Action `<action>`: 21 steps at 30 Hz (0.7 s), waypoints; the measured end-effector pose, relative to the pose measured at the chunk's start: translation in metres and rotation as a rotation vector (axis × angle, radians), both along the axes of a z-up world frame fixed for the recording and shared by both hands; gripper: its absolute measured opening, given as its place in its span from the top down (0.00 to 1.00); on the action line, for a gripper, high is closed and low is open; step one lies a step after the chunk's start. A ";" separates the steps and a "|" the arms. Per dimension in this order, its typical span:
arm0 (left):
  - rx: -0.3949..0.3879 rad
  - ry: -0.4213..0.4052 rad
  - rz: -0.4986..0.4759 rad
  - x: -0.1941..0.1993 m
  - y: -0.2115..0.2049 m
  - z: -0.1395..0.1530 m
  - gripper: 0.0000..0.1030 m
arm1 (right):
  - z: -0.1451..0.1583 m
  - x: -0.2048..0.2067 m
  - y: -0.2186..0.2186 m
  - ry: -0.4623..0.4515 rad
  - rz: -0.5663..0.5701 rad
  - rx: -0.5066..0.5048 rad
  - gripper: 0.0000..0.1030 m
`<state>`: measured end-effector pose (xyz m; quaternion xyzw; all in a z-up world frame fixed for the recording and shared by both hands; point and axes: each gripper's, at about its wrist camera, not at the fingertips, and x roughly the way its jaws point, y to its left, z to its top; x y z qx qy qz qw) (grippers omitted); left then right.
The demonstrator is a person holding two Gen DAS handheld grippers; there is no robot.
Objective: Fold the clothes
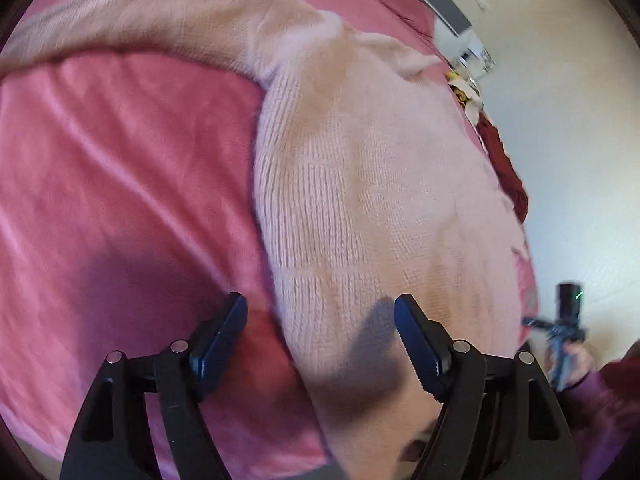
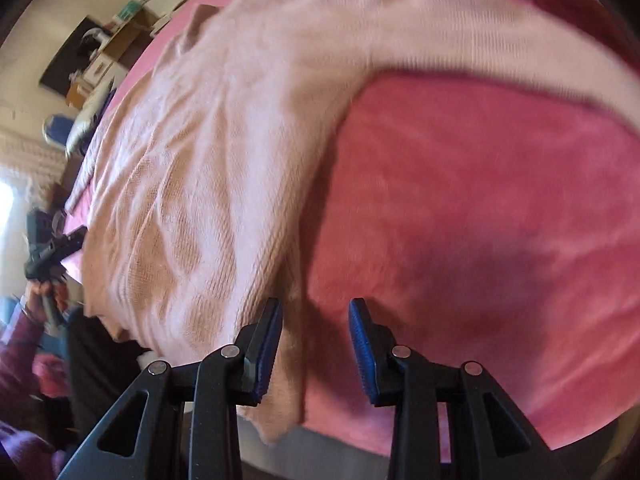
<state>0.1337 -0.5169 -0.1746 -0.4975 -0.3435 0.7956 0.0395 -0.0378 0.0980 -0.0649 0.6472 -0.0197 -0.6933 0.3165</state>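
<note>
The soft, light sweater (image 1: 360, 184) should drape limply, best pinched at its lower-centre hem edge; the left gripper (image 1: 320, 340) and right gripper (image 2: 316, 344) both gape empty.

1. The left wrist view looks forward along the left gripper (image 1: 320, 340), tilted steeply down, close above the hem end of a pale pink knitted sweater (image 1: 360, 200) spread on a pink blanket (image 1: 120, 200)
2. The right wrist view looks along the right gripper (image 2: 316, 340), also steeply down and close, over the sweater's (image 2: 200, 180) other side edge and the blanket (image 2: 480, 220)
3. Both views share the sweater's body and the blanket
4. Each view catches the other gripper at its edge: the right one (image 1: 568, 320) low at the right, the left one (image 2: 48, 248) at the far left
</note>
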 end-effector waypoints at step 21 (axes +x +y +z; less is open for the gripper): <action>0.030 -0.058 -0.026 0.003 0.018 0.002 0.15 | -0.007 0.001 -0.015 0.148 0.025 0.157 0.82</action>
